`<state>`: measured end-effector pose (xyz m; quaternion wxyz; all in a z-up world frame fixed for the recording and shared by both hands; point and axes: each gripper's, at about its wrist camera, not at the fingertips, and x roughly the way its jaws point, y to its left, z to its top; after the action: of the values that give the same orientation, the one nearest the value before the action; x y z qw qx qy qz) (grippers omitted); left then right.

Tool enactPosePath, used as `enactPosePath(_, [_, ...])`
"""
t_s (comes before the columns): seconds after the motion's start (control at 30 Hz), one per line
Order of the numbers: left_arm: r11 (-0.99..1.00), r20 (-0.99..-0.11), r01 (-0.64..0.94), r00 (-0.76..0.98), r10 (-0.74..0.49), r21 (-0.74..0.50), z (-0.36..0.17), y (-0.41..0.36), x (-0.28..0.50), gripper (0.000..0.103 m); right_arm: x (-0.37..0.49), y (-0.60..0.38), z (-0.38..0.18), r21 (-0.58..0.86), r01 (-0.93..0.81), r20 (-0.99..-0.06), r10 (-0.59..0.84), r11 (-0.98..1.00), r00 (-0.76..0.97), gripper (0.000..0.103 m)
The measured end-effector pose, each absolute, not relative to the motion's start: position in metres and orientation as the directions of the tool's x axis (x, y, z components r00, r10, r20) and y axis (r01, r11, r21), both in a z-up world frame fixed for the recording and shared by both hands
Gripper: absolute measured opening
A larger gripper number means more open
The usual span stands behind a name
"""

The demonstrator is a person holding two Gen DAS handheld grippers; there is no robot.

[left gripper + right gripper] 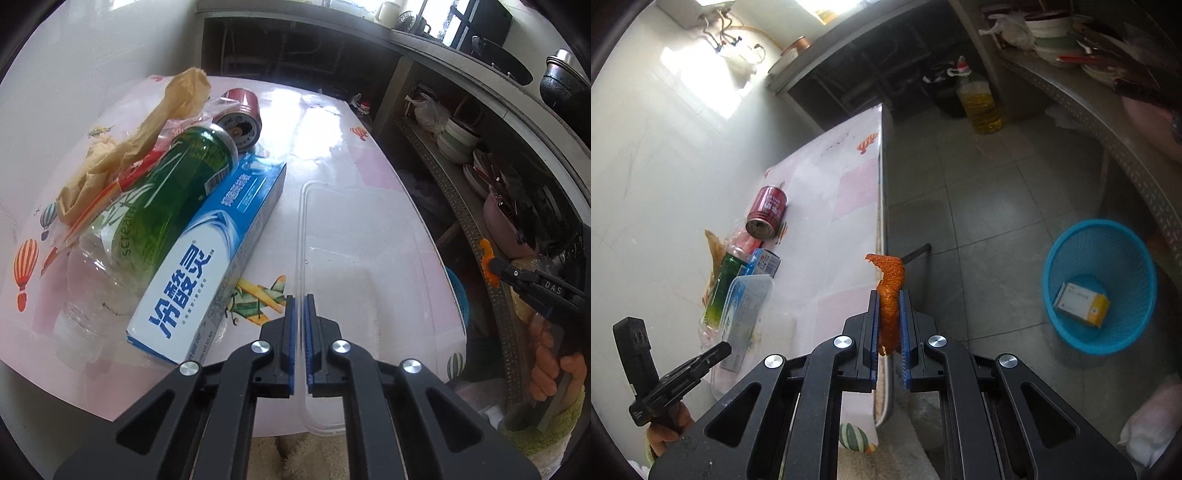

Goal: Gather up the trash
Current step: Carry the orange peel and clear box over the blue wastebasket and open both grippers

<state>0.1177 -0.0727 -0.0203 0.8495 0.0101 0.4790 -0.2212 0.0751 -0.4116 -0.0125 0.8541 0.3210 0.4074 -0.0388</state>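
The right tongs point(890, 325) are shut on a strip of orange peel point(889, 295). The peel stands up between the two blue pads, and its top curls over to the left. These tongs hang past the edge of the worktop point(846, 192), out over the floor.

The blue bin point(1067, 258) sits on the floor, lower down and off to the right of the peel. A small box point(1082, 304) already lies at the bottom of it. So the peel likely has to go right and down to drop in. The right tongs are the near ones for that, and the bin's mouth is wide and faces up.

The left tongs point(300, 314) are over the worktop. Their pads are nearly together, with a thin clear edge between them. It looks like the rim of a clear lid point(362, 243), but I cannot tell if they truly pinch it.

More trash lies on the worktop to the left of those tongs: a blue box point(207, 258), a green bottle point(173, 192), a red can point(240, 118) and a crumpled brown bag point(147, 129). The blue box and bottle lie side by side, pointing away from the tongs.
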Motion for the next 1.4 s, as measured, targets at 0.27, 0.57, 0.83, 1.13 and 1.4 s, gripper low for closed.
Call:
enactPosePath(0.27, [0.794, -0.774, 0.579, 0.412, -0.481, -0.185, 0.019, -0.159, 0.119, 0.003, 0.004, -0.471, -0.036, 0.513, 0.529, -0.743, 0.040, 0.677, 0.669, 0.008])
enactPosePath(0.57, [0.574, -0.915, 0.813, 0.153, -0.372, -0.098, -0.025, -0.377, 0.138, 0.003, -0.034, -0.531, -0.118, 0.518, 0.714, -0.807, -0.008, 0.470, 0.591, 0.009])
enactPosePath(0.83, [0.476, -0.954, 0.880, 0.140, -0.264, -0.003, -0.118, -0.500, 0.143, 0.049, -0.010, -0.585, -0.187, 0.445, 0.798, -0.854, -0.074, 0.407, 0.515, 0.034])
enactPosePath(1.13, [0.454, -0.932, 0.889, 0.210, -0.294, 0.057, -0.112, -0.500, 0.142, 0.065, -0.030, -0.565, -0.210, 0.369, 0.828, -0.886, -0.108, 0.422, 0.450, 0.040])
enactPosePath(1.4, [0.465, -0.877, 0.884, 0.261, -0.403, 0.049, -0.033, -0.428, 0.157, 0.074, -0.041, -0.522, -0.184, 0.445, 0.710, -0.824, -0.060, 0.545, 0.563, 0.042])
